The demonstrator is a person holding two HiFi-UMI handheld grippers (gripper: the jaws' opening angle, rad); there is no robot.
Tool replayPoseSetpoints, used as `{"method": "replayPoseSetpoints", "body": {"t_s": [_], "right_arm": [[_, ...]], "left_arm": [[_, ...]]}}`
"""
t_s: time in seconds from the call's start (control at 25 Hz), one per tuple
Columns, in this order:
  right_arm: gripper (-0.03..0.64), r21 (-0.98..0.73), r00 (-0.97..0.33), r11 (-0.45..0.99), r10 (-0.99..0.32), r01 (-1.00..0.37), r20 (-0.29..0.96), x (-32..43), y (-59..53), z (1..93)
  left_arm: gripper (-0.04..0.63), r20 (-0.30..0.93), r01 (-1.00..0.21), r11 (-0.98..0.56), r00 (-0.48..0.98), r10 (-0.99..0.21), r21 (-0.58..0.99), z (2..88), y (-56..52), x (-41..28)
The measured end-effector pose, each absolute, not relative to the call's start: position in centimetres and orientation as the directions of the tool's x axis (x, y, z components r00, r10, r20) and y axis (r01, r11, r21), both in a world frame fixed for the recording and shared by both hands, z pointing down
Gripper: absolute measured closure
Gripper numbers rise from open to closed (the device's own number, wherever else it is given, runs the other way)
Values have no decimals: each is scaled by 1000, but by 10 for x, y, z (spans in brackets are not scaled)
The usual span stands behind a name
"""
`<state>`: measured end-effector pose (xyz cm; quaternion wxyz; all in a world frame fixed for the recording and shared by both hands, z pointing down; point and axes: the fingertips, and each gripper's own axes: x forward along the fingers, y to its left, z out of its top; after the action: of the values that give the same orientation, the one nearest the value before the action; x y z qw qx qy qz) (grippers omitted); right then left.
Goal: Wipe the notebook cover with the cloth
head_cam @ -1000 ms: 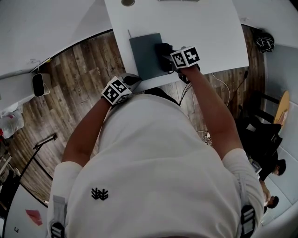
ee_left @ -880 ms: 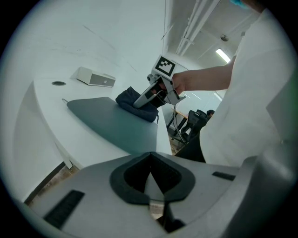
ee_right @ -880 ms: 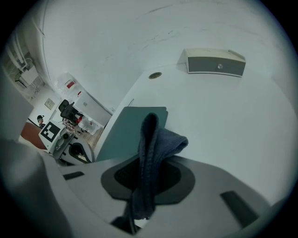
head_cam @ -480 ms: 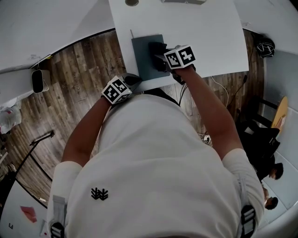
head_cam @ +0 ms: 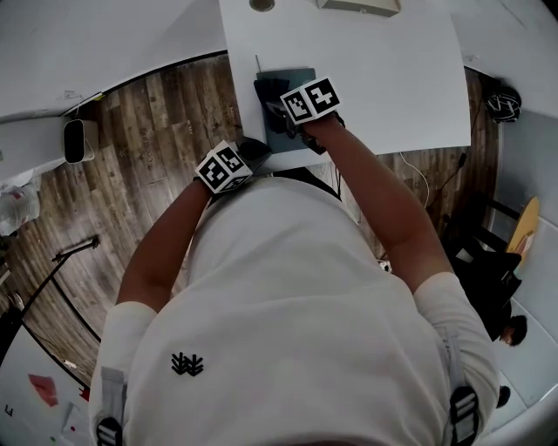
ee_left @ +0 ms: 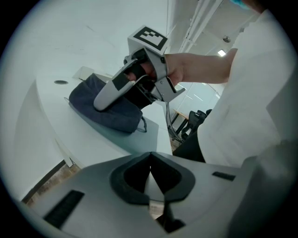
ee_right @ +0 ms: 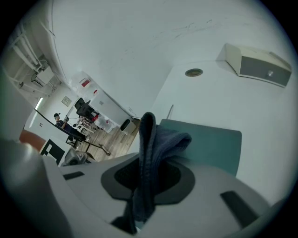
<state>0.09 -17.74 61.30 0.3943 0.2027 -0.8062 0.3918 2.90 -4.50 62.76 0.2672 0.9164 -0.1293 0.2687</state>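
In the head view, the right tool (head_cam: 279, 106) and the cloth (head_cam: 267, 90) cover much of the notebook (head_cam: 292, 141). The box (head_cam: 357, 5) on the desk (head_cam: 392, 61) is cut off at the top edge.

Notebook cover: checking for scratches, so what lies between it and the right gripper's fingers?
A folded dark blue cloth, clamped in the right gripper, lies on the teal rectangular notebook; the right gripper view shows it.

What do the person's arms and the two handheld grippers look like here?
The left gripper and right gripper have pale grey bodies with dark pads at the jaws; each carries a white cube printed with black square markers. The person wears a white short-sleeved shirt; forearms bare.
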Motion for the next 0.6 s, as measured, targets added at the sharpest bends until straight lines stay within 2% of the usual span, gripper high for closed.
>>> {"method": "replayPoseSetpoints", "body": {"t_s": [0.6], "right_arm": [[560,-417,-539,536,-87,-735,838,87,-194,623]], "left_arm": [[589,568,-367,-827,820,-72,426,631,-42,25]]}}
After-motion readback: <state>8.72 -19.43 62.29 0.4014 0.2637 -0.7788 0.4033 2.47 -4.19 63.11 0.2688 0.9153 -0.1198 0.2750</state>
